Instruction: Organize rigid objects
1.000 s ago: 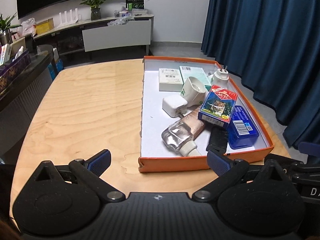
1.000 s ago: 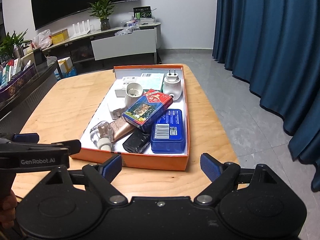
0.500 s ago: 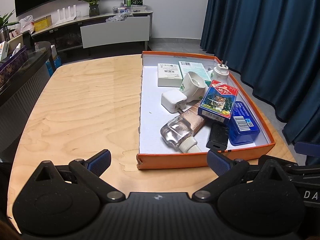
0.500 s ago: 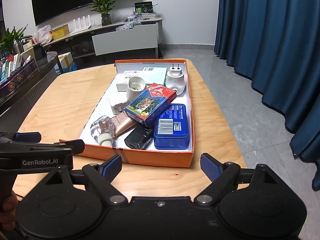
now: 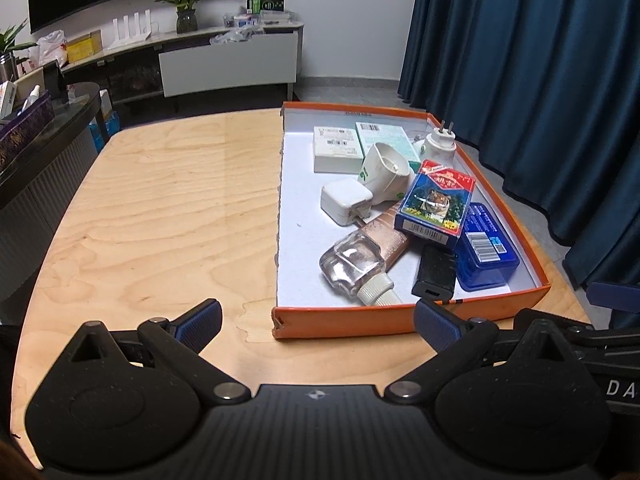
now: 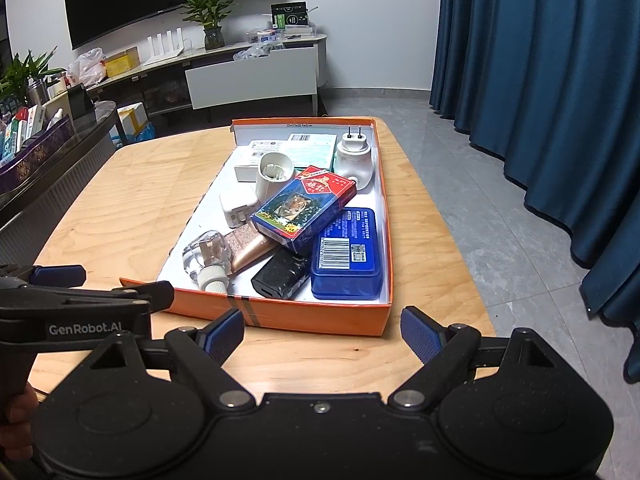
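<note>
Blue-padded fingers of the left tool (image 5: pixel 316 316) stand wide apart at the bottom of the left wrist view, holding nothing, low over the wooden tabletop (image 5: pixel 168 216). The right tool (image 6: pixel 322 328) is likewise spread and empty at the bottom of its own view, just short of the near wall of the orange tray (image 6: pixel 320 314), which fills the middle of the frame.

Nearest that wall lie a clear bottle with a ribbed white cap (image 6: pixel 208 258), a black rectangular block (image 6: pixel 280 274) and a blue tin with a barcode label (image 6: pixel 346 256). Above them, a card box with a tiger picture (image 6: pixel 306 206) rests tilted across the pile, partly over the tin. A white charger cube (image 6: pixel 238 206) sits to its left. Further up are a white cylinder (image 6: pixel 272 172), a white plug-in device (image 6: pixel 354 156) and two flat pale boxes (image 6: pixel 280 148). Dark blue curtains (image 6: pixel 540 80) hang at the right.
</note>
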